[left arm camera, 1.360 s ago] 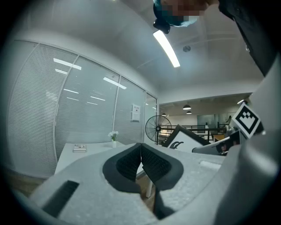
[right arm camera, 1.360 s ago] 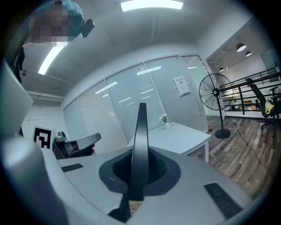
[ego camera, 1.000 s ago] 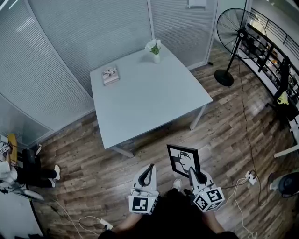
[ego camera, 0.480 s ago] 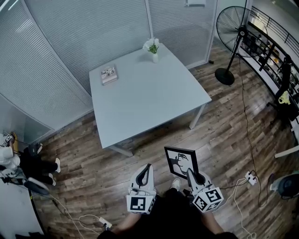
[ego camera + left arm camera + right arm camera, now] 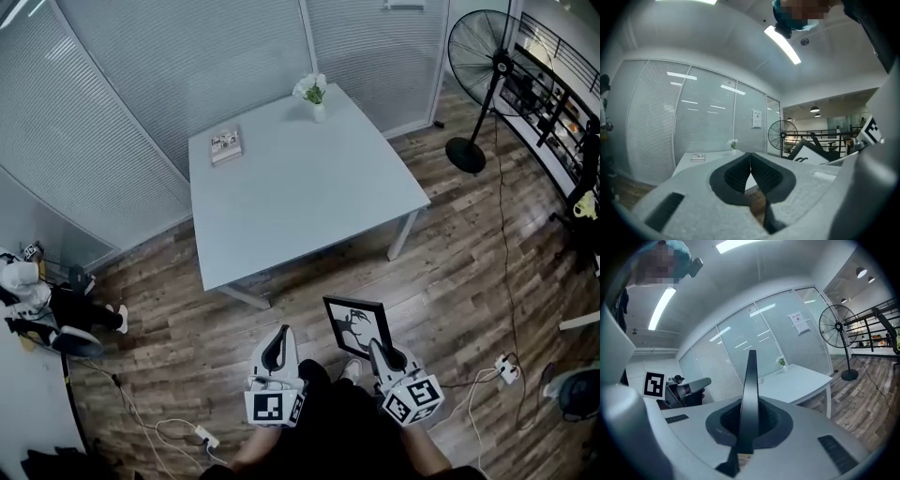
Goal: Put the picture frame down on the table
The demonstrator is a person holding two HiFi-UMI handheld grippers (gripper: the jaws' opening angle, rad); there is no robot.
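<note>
- Your right hand-held gripper (image 5: 382,349) is clenched on the picture frame (image 5: 356,325); in the right gripper view the frame stands edge-on between the two jaws, and they press on it from both sides
- Your left hand-held gripper (image 5: 277,339) is clenched too, but it holds nothing; in the left gripper view its jaws meet at the tips and nothing stands between them
- The picture frame is upright in the air, low in front of your body; it hangs over the wooden floor (image 5: 187,328), well apart from the near edge of the bench (image 5: 300,197)
- Compared with a second ago, the room has slid a little in the head view: the fan (image 5: 487,56) now sits more to the right, while both hand-held grippers and the frame sit a little more to the left
- The frame has kept the same upright pose in the same grip
- From this I judge that you turned or stepped a little, but the gap to the bench has hardly closed, so the task is at the carrying step
- The bench carries only a book (image 5: 226,144) and a small vase of flowers (image 5: 314,94), both at its far side, so the near part looks suitable for the frame
</note>
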